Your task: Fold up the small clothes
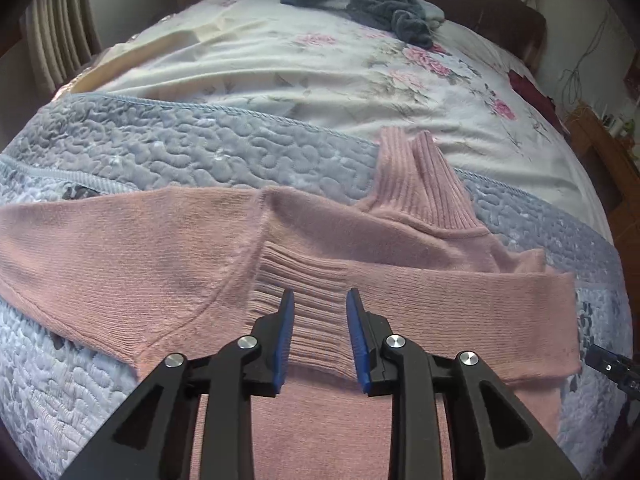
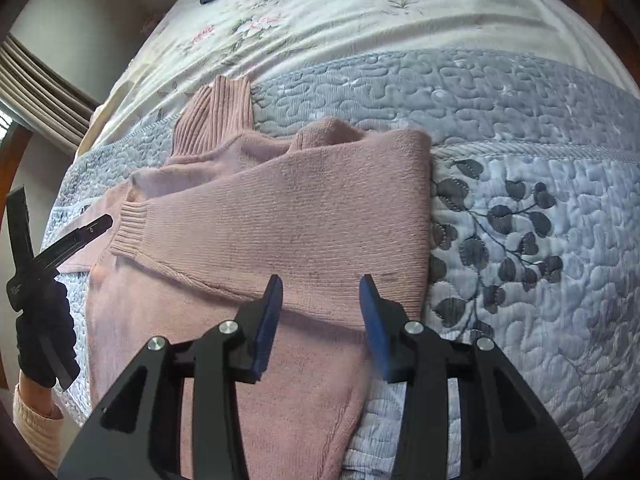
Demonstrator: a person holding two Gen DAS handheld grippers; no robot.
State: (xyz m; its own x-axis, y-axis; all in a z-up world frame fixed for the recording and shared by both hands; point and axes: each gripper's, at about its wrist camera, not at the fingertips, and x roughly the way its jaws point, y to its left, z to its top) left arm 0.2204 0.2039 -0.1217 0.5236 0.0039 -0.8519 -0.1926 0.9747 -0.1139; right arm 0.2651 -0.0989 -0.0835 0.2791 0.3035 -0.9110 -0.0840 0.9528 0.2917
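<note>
A pink knit sweater point(image 1: 132, 252) lies flat on the quilted bed cover, its ribbed turtleneck collar point(image 1: 420, 184) pointing away. One sleeve is folded across the chest, its ribbed cuff point(image 1: 304, 300) just ahead of my left gripper point(image 1: 320, 298), which is open above the cuff and holds nothing. In the right wrist view the same sweater point(image 2: 304, 208) has the folded sleeve with cuff point(image 2: 132, 228) at left. My right gripper point(image 2: 320, 284) hovers open over the sweater's right side. The left gripper point(image 2: 60, 248) also shows at the left edge, held by a gloved hand point(image 2: 44, 340).
The grey-blue quilted cover point(image 1: 208, 148) spreads under the sweater, with a leaf pattern point(image 2: 504, 232) to its right. Beyond lies a white floral sheet point(image 1: 320, 64) and a dark grey garment point(image 1: 372, 4) near the headboard. Curtains point(image 1: 56, 40) hang at left.
</note>
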